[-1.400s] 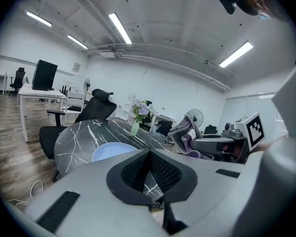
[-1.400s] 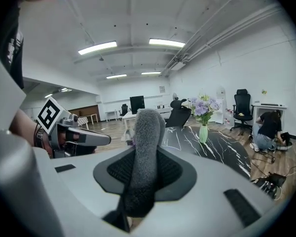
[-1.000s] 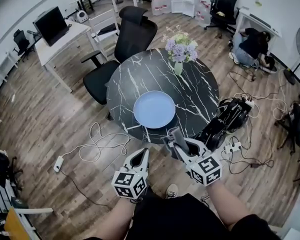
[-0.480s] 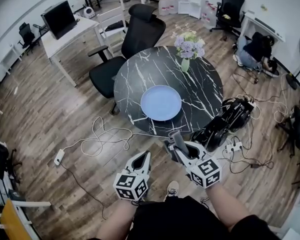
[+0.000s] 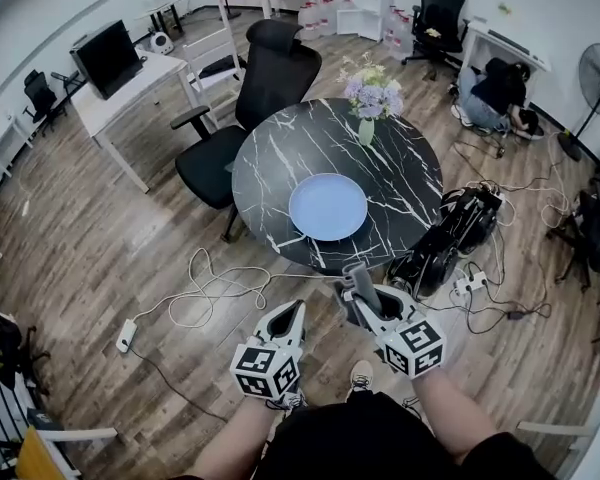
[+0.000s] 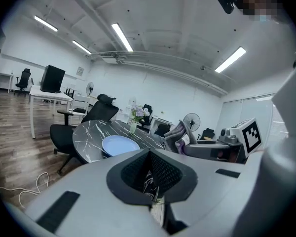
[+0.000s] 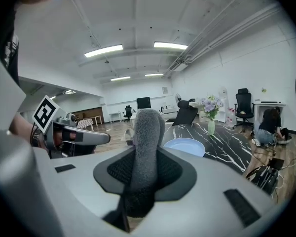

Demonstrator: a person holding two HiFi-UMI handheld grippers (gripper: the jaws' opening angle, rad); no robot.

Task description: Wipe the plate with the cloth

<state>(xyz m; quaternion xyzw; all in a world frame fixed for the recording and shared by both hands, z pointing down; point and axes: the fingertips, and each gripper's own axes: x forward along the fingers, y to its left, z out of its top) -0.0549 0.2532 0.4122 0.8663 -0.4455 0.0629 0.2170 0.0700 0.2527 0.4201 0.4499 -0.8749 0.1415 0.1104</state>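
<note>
Grey fuzzy cloth (image 7: 145, 142) gripped in the right tongs (image 5: 358, 286), short of the desk.
The left tongs (image 5: 297, 311) are closed with nothing between them. A round pale-blue plate (image 5: 328, 206) is seen lying on the round black marble desk (image 5: 280, 158), well apart from both tongs, which are held over the wooden floor (image 5: 100, 258). A vase of purple flowers (image 5: 370, 103) is set beyond the plate.

Round black marble table (image 5: 280, 158) with white veins on a wood-plank floor (image 5: 100, 248), bearing a pale blue plate (image 5: 327, 206) near its close edge and a vase of flowers (image 5: 366, 133) toward the far edge, well apart, with white cable (image 5: 205, 293) looped on the floor nearby.
</note>
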